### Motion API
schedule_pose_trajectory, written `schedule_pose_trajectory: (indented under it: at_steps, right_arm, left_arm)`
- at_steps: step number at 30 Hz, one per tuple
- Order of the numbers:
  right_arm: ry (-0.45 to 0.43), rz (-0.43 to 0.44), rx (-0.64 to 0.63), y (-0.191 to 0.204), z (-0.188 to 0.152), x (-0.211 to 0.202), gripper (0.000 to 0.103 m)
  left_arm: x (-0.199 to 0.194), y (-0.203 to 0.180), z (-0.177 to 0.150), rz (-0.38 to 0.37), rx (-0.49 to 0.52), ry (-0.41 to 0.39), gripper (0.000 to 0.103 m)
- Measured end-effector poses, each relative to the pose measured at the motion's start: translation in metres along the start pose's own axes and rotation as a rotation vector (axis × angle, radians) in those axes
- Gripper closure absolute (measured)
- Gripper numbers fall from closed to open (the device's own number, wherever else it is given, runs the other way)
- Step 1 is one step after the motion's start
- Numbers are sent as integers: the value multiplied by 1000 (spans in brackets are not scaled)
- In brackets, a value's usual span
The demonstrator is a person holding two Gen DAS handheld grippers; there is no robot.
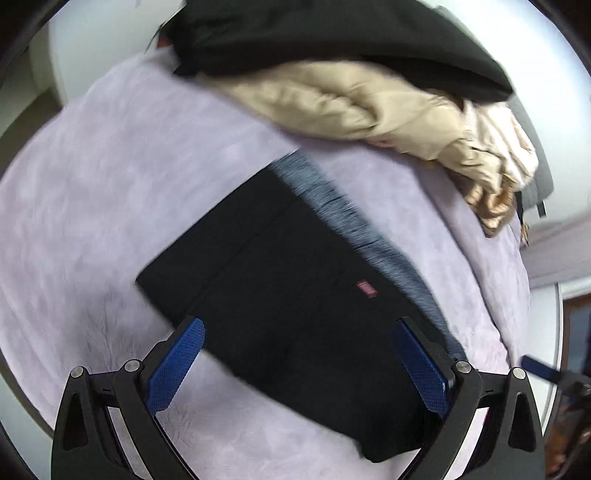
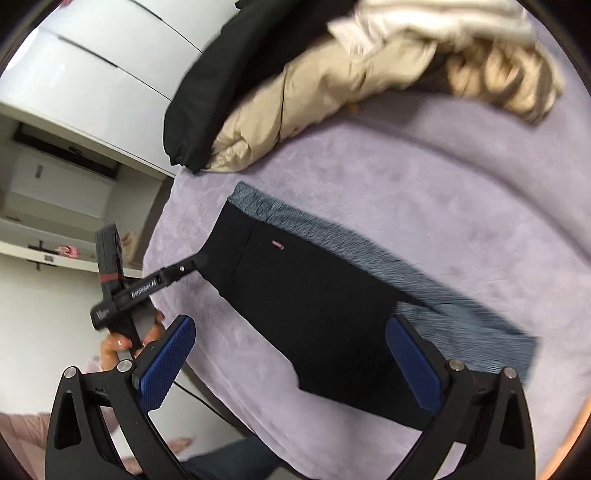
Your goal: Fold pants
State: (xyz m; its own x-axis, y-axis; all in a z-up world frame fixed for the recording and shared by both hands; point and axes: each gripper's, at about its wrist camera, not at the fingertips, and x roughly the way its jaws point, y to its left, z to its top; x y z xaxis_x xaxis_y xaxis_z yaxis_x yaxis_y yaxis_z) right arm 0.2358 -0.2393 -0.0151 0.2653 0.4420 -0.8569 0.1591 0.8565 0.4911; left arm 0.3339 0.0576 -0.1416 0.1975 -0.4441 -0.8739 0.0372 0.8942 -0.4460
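Note:
The black pants (image 1: 280, 291) lie folded into a flat rectangle on the lilac bed cover (image 1: 110, 192), with a grey ribbed waistband (image 1: 354, 221) along the far edge and a small red label (image 1: 366, 288). My left gripper (image 1: 299, 358) is open, its blue pads (image 1: 177, 365) spread above the near edge of the pants. My right gripper (image 2: 295, 354) is open too, hovering over the pants (image 2: 314, 306). In the right wrist view the left gripper (image 2: 195, 264) shows side-on at the pants' left edge.
A pile of clothes lies at the far side of the bed: a beige jacket (image 1: 369, 107) and a black garment (image 1: 332, 33). White wardrobe doors (image 2: 92, 70) and shelves stand past the bed's left edge (image 2: 162, 236).

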Motion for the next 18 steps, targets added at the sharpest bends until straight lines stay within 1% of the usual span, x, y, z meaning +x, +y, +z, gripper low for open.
schedule_pose_trajectory:
  at_steps: [2, 4, 7, 8, 10, 13, 16, 18]
  right_arm:
    - [22, 76, 44, -17, -8, 53, 0]
    - [60, 126, 90, -34, -22, 102, 0]
    - [106, 157, 135, -51, -41, 146, 0]
    - [101, 179, 140, -54, -45, 152, 0]
    - [87, 189, 131, -53, -45, 155, 0]
    - [100, 196, 116, -51, -41, 158, 0]
    - [100, 203, 117, -53, -41, 158, 0]
    - [98, 202, 125, -51, -40, 155, 0]
  left_arm:
    - [12, 16, -11, -20, -29, 6, 1]
    - [21, 28, -20, -50, -48, 13, 1]
    - [33, 43, -27, -111, -83, 15, 1]
    - [35, 45, -27, -146, -94, 13, 1]
    - [39, 42, -23, -199, -93, 4, 1]
    - [50, 31, -17, -185, -70, 19, 1]
    - [60, 34, -15, -188, -95, 31, 1]
    - [65, 35, -12, -174, -116, 37, 1]
